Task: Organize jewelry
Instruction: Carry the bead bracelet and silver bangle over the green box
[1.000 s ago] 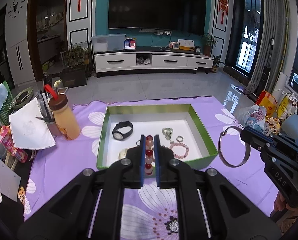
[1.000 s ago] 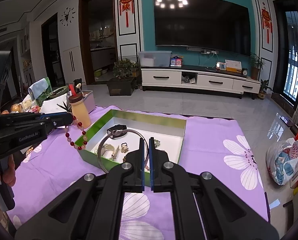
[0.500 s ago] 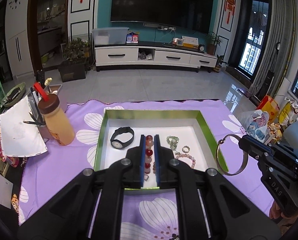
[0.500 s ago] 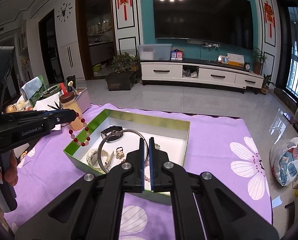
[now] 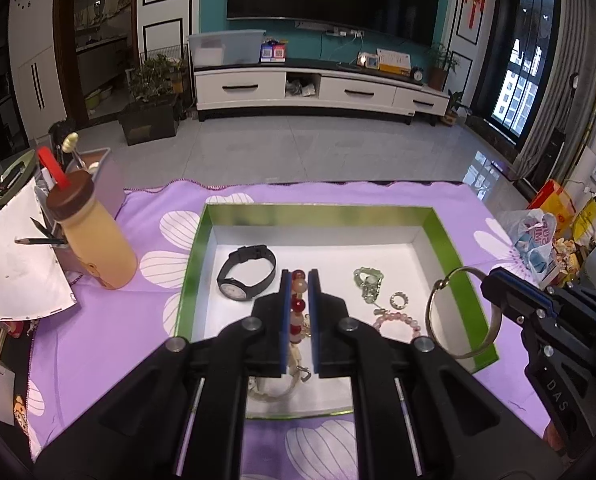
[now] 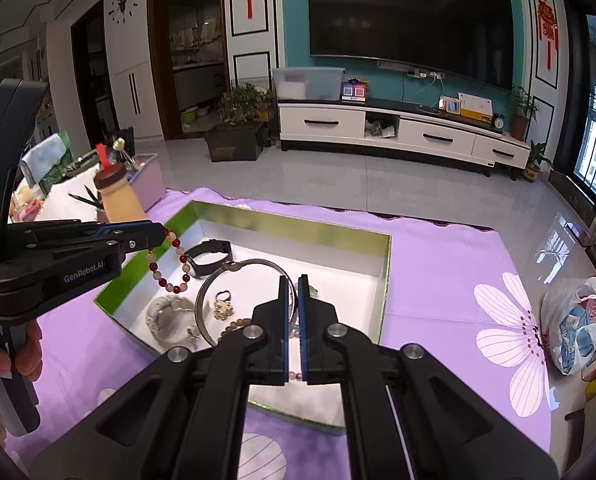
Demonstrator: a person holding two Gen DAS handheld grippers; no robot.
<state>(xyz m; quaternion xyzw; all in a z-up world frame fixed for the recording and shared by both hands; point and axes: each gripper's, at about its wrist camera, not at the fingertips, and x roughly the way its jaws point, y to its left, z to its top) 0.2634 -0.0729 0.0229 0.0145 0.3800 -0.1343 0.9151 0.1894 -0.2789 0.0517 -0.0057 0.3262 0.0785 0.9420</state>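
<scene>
A green-rimmed box (image 5: 318, 213) with a white floor sits on a purple flowered cloth. My left gripper (image 5: 299, 280) is shut on a red and pale bead bracelet (image 5: 297, 304), which hangs over the box's left part in the right wrist view (image 6: 170, 268). My right gripper (image 6: 293, 284) is shut on a thin metal bangle (image 6: 234, 268), held over the box; it also shows in the left wrist view (image 5: 464, 312). In the box lie a black watch (image 5: 246, 274), a green pendant (image 5: 368, 282), a small ring (image 5: 399, 300), a pink bead bracelet (image 5: 398, 322) and a pale bangle (image 6: 168, 318).
A tan bottle with a brown cap and red straw (image 5: 92, 236) stands left of the box, beside a pen holder and white paper (image 5: 14, 256). Plastic bags (image 5: 538, 236) lie at the right past the cloth. The cloth's far edge (image 5: 298, 184) drops to the floor.
Both grippers have moved forward and lower over the box, still holding their pieces. The bead bracelet and the bangle now hang closer to the box floor.
</scene>
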